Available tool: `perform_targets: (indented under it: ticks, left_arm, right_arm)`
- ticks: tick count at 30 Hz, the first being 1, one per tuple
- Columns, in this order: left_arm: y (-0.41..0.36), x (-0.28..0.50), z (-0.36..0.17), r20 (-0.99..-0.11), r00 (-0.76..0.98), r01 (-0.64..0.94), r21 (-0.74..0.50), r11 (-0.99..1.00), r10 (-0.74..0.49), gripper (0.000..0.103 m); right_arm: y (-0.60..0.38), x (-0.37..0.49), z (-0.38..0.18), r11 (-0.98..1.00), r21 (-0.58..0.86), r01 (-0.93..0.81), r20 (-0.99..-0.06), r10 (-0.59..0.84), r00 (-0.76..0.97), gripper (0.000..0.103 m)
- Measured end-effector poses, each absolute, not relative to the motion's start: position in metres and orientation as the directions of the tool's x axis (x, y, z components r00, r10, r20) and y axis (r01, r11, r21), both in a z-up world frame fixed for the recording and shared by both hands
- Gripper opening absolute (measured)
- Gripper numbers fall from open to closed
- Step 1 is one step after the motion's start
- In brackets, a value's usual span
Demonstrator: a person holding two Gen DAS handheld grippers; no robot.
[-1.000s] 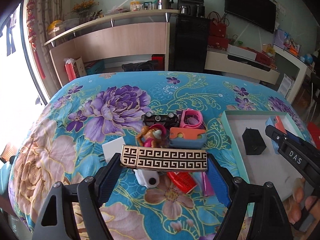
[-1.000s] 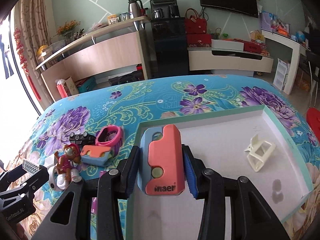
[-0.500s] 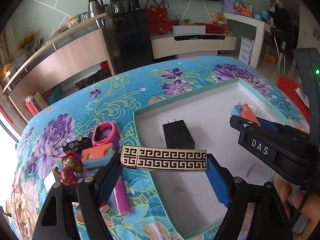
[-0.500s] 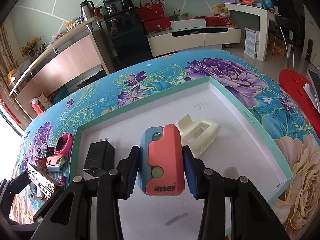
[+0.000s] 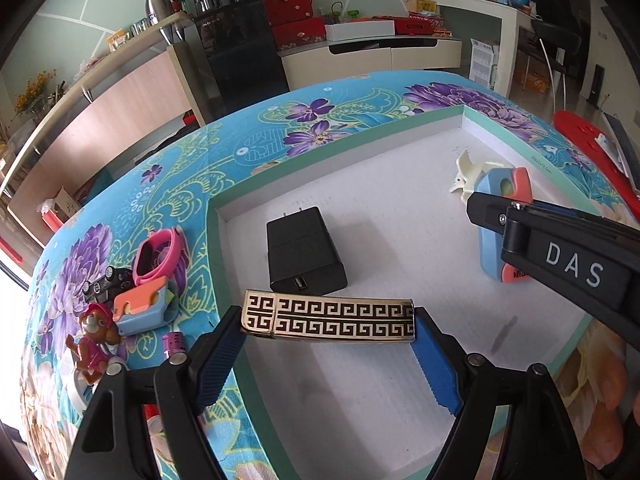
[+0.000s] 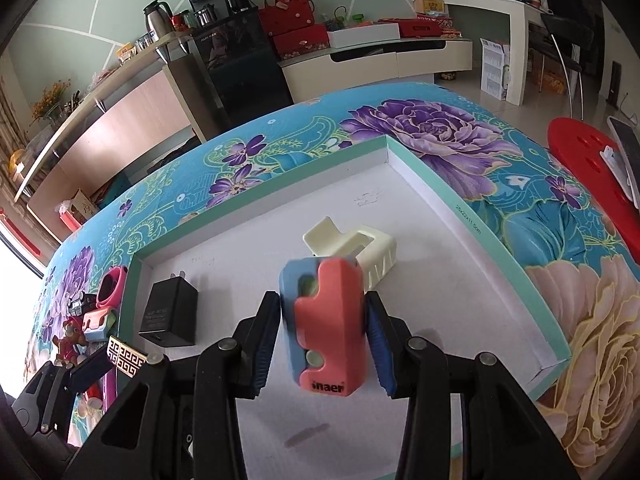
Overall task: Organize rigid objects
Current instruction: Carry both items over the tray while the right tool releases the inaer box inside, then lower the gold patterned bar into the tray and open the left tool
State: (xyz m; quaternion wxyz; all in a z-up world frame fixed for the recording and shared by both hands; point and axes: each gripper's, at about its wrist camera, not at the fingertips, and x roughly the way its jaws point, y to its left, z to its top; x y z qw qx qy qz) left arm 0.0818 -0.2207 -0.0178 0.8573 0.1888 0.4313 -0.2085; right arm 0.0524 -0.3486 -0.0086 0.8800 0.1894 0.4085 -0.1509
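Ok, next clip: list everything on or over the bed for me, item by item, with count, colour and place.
tray: 1, white with mint rim, on the floral bedspread
charger: 1, black, in tray, left part
clip: 1, cream, in tray, far right
patterned bar: 1, gold and black, held over tray
pink-blue case: 1, held over tray
second pink-blue case: 1, on bedspread left of tray
watch: 1, pink, beside it
pup figure: 1, brown and pink, bedspread
left claw: shut on bar
right claw: shut on case

My left tongs [image 5: 328,344] grip a gold key-patterned bar [image 5: 329,322] by its ends, above the white tray [image 5: 400,400]. Just beyond the bar lies a black charger [image 5: 304,252]; right of it, my right tongs [image 5: 496,216] clasp a blue-and-coral case [image 5: 505,192].
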Motion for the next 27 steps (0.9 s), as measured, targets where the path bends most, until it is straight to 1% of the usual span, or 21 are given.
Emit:
perform_targets:
  ticks: [10, 14, 16, 17, 18, 20, 22, 23, 27]
  left_arm:
    - [-0.220, 0.084, -0.028, -0.835, 0.518, 0.511, 0.129, 0.850, -0.185, 0.084]
    - [-0.216, 0.086, -0.026, -0.839, 0.505, 0.505, 0.094, 0.858, -0.205, 0.085]
    - [-0.215, 0.086, -0.024, -0.838, 0.508, 0.502, 0.098, 0.859, -0.201, 0.085]
    - [-0.214, 0.086, -0.024, -0.837, 0.507, 0.504, 0.096, 0.859, -0.204, 0.085]
    - [-0.214, 0.085, -0.022, -0.835, 0.510, 0.504, 0.095, 0.859, -0.206, 0.085]
    - [-0.213, 0.083, -0.017, -0.825, 0.525, 0.502, 0.102, 0.859, -0.209, 0.088]
    - [-0.211, 0.082, -0.011, -0.815, 0.539, 0.499, 0.104, 0.860, -0.214, 0.101]
    - [-0.209, 0.082, -0.008, -0.808, 0.548, 0.495, 0.104, 0.863, -0.217, 0.103]
    - [-0.201, 0.084, 0.004, -0.790, 0.572, 0.474, 0.101, 0.875, -0.219, 0.103]
  right_arm:
    - [-0.344, 0.057, -0.017, 0.894, 0.198, 0.401, -0.797, -0.091, 0.597, 0.044]
    - [-0.341, 0.058, -0.012, 0.904, 0.158, 0.397, -0.790, -0.126, 0.600, 0.045]
    - [-0.339, 0.057, -0.008, 0.910, 0.151, 0.386, -0.779, -0.131, 0.613, 0.049]
    - [-0.338, 0.057, -0.006, 0.913, 0.151, 0.380, -0.774, -0.130, 0.620, 0.055]
    - [-0.337, 0.056, -0.004, 0.914, 0.154, 0.375, -0.767, -0.129, 0.629, 0.058]
    - [-0.336, 0.056, 0.000, 0.916, 0.163, 0.366, -0.754, -0.124, 0.645, 0.059]
    - [-0.335, 0.055, 0.004, 0.916, 0.165, 0.366, -0.741, -0.130, 0.659, 0.061]
    - [-0.335, 0.054, 0.006, 0.915, 0.164, 0.369, -0.735, -0.136, 0.664, 0.061]
    - [-0.340, 0.047, 0.017, 0.903, 0.187, 0.387, -0.700, -0.154, 0.698, 0.061]
